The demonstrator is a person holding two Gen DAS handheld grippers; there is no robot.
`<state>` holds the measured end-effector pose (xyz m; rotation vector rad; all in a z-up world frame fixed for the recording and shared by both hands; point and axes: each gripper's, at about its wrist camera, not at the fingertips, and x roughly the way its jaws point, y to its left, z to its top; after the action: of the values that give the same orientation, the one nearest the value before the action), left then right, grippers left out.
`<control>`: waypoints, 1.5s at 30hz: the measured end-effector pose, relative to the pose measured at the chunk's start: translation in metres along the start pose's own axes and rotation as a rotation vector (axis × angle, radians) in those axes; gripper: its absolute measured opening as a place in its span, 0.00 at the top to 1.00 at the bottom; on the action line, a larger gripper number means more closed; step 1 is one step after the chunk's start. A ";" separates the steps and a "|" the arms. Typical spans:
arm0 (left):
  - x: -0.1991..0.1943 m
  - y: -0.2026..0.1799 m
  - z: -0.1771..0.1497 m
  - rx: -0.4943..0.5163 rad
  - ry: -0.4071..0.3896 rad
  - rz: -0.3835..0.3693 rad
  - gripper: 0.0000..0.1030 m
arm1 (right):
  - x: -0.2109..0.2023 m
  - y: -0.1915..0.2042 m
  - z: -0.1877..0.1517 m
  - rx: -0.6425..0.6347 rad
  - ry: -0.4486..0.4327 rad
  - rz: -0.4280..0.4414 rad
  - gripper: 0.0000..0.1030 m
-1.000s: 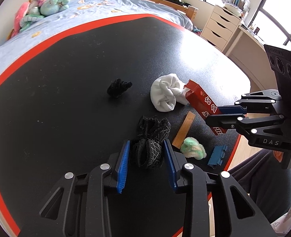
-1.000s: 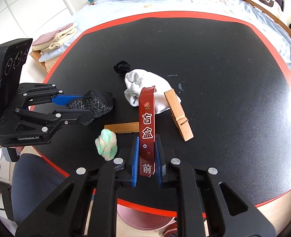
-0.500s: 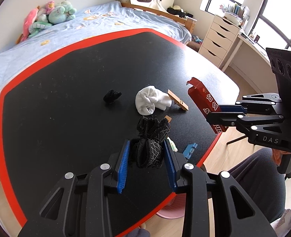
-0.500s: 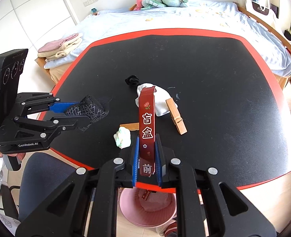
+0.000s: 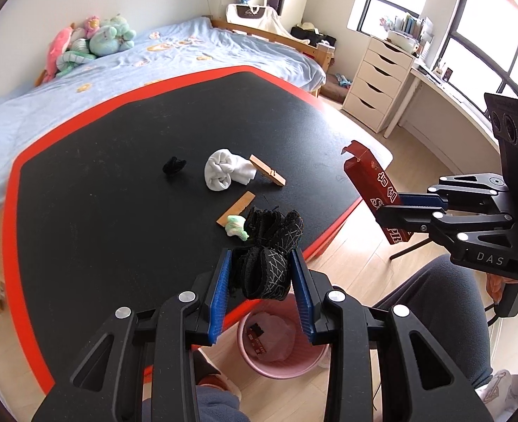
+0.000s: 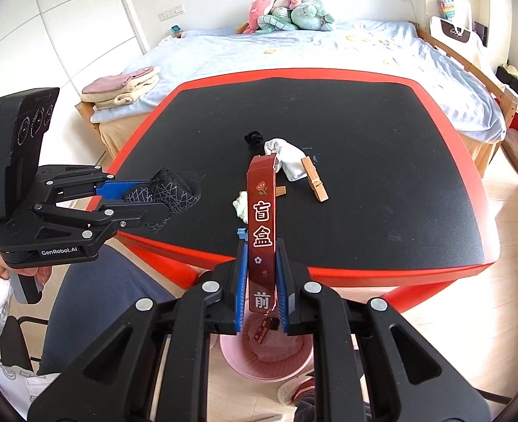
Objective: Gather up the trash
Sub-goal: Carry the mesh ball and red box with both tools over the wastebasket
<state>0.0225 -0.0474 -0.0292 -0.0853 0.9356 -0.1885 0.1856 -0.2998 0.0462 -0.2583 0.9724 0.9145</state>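
The left claw [image 5: 260, 277] is clamped on a black patterned fabric bundle [image 5: 267, 263] and the right claw [image 6: 261, 283] on a flattened red carton [image 6: 261, 225], both above the pink bin [image 6: 266, 358]. The table [image 6: 364, 176] keeps a white cloth wad [image 5: 225, 172], wooden clothespin [image 5: 266, 175] and scraps.

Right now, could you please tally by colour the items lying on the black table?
Wooden, clothespin and strip: 2
White cloth: 1
Black cloth: 1
Green-white wad: 1
Blue plastic piece: 1
Total: 6
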 end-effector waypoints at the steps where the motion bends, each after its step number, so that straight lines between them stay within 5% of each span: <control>1: -0.002 -0.003 -0.002 0.001 -0.002 -0.002 0.68 | -0.004 0.002 -0.003 0.000 -0.002 -0.001 0.86; 18: -0.009 -0.038 -0.038 0.014 0.010 -0.028 0.68 | -0.027 0.015 -0.063 0.039 0.028 0.000 0.86; 45: -0.004 -0.051 -0.047 0.032 0.037 -0.059 0.63 | -0.027 0.019 -0.071 0.033 0.043 0.024 0.86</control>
<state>-0.0244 -0.0961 -0.0460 -0.0801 0.9675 -0.2598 0.1222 -0.3425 0.0312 -0.2398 1.0312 0.9177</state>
